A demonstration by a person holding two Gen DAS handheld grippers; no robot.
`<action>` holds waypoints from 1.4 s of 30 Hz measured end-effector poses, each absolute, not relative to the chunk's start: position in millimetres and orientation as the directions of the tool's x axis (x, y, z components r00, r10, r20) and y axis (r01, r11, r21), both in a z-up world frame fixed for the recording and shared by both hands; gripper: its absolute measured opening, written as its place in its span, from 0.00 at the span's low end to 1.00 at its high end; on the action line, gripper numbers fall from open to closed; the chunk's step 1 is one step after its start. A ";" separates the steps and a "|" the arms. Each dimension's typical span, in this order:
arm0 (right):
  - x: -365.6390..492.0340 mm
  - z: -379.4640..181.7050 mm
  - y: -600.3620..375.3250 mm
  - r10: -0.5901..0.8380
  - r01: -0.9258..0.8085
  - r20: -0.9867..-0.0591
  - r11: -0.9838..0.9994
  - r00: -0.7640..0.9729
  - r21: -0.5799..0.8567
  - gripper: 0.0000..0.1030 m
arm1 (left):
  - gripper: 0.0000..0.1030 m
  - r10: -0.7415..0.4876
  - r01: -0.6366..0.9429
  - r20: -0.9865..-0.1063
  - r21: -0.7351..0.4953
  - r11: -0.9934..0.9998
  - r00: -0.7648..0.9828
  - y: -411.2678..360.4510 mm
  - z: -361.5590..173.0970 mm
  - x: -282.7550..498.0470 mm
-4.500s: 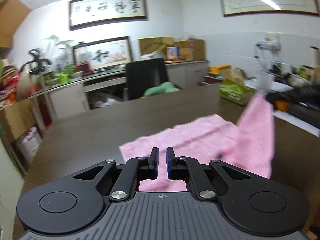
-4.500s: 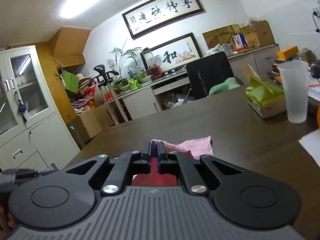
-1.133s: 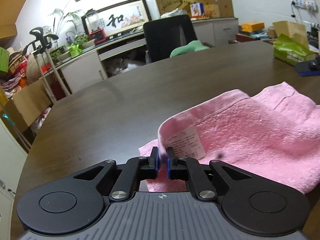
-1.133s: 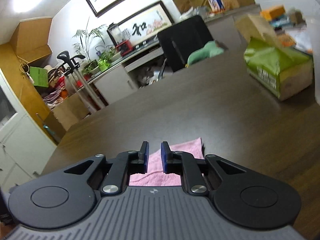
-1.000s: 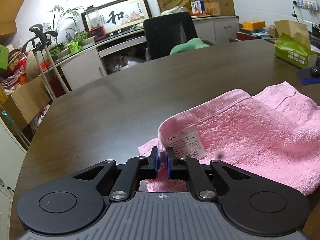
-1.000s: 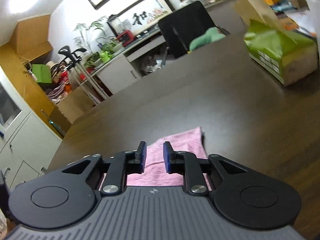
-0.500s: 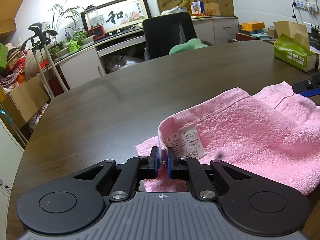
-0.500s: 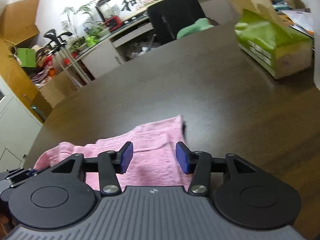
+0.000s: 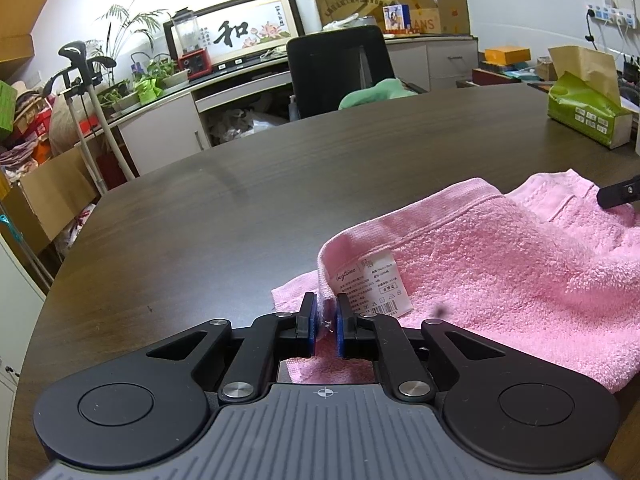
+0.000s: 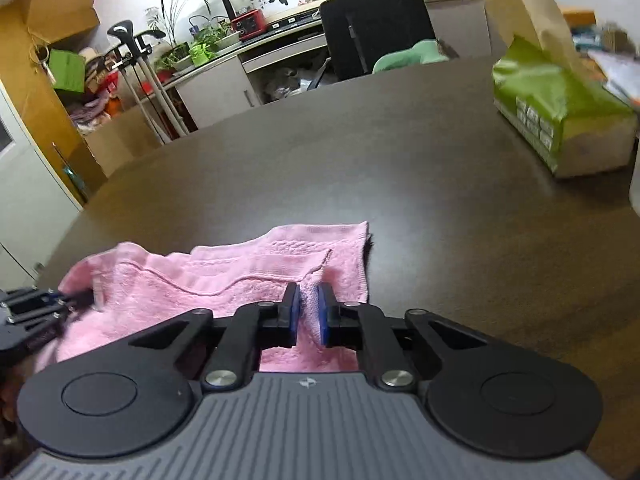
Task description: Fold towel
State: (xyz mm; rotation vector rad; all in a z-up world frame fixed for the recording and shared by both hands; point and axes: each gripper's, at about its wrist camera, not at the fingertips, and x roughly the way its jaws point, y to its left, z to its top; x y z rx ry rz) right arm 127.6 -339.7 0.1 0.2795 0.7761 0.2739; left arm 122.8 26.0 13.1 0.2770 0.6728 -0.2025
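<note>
One pink towel (image 9: pixel 500 272) lies on the dark brown tabletop (image 9: pixel 280 184), near its front edge, partly folded so a top layer is doubled over a lower one. Two hand-held grippers are in play, one at each end of the towel. On the left, the left hand-held gripper (image 9: pixel 324 322) has its two blue-padded fingers nearly together, clamped on the folded left corner of the towel, the cloth rising up between the pads. Just right of that grip one white care label (image 9: pixel 372 284) with printed text hangs off the towel's hem. A single corner of the lower layer pokes out flat on the tabletop just left of the fingers. Further right the top layer runs in a long thick hem toward the far right corner, where the lower layer shows one woven band. On the right, the right hand-held gripper (image 10: pixel 308 312) is closed on a pinched ridge of the towel (image 10: pixel 224 280) at the right end of the top layer, the cloth bunched upright between its two blue pads. In the right wrist view the left hand-held gripper shows as a dark shape at the towel's far left end. One green tissue pack (image 10: pixel 560 120) with a brown paper top stands near the tabletop's right edge, well apart from the towel. One black office chair (image 9: pixel 340 68) sits behind the far edge of the tabletop.
</note>
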 end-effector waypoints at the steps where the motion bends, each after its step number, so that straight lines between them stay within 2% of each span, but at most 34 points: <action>1: 126.5 1.1 -339.5 0.341 -0.137 -0.643 0.928 0.685 0.346 0.07 | 0.10 -0.096 0.272 -0.638 0.183 0.945 0.764 26.0 13.2 123.2; 8: 111.1 26.4 -352.6 0.279 -0.095 -0.511 0.930 0.813 0.355 0.05 | 0.12 -0.104 0.242 -0.645 0.130 0.961 0.757 36.8 16.9 128.0; 10: 115.4 25.7 -358.2 0.266 -0.072 -0.504 0.926 0.822 0.371 0.05 | 0.12 -0.100 0.225 -0.650 0.111 0.968 0.754 39.5 18.0 132.3; 21: 136.6 14.2 -350.0 0.230 -0.052 -0.533 0.944 0.814 0.327 0.06 | 0.12 -0.062 0.163 -0.653 0.096 0.982 0.755 49.0 18.3 141.3; 26: 144.4 -0.8 -350.4 0.189 0.008 -0.608 0.952 0.771 0.306 0.06 | 0.13 -0.046 0.164 -0.645 0.124 0.979 0.762 47.1 18.0 138.9; 36: 145.1 -9.9 -350.0 0.177 0.026 -0.628 0.954 0.758 0.300 0.08 | 0.17 0.004 0.103 -0.618 0.138 0.985 0.786 60.3 25.6 134.4; 39: 142.6 -8.0 -350.2 0.183 0.018 -0.618 0.952 0.765 0.305 0.09 | 0.18 -0.050 0.143 -0.609 0.104 0.984 0.792 67.4 35.4 122.8; 42: 144.4 -10.8 -350.2 0.184 0.015 -0.625 0.954 0.759 0.299 0.11 | 0.21 -0.155 0.259 -0.613 0.085 0.962 0.775 62.0 36.8 103.5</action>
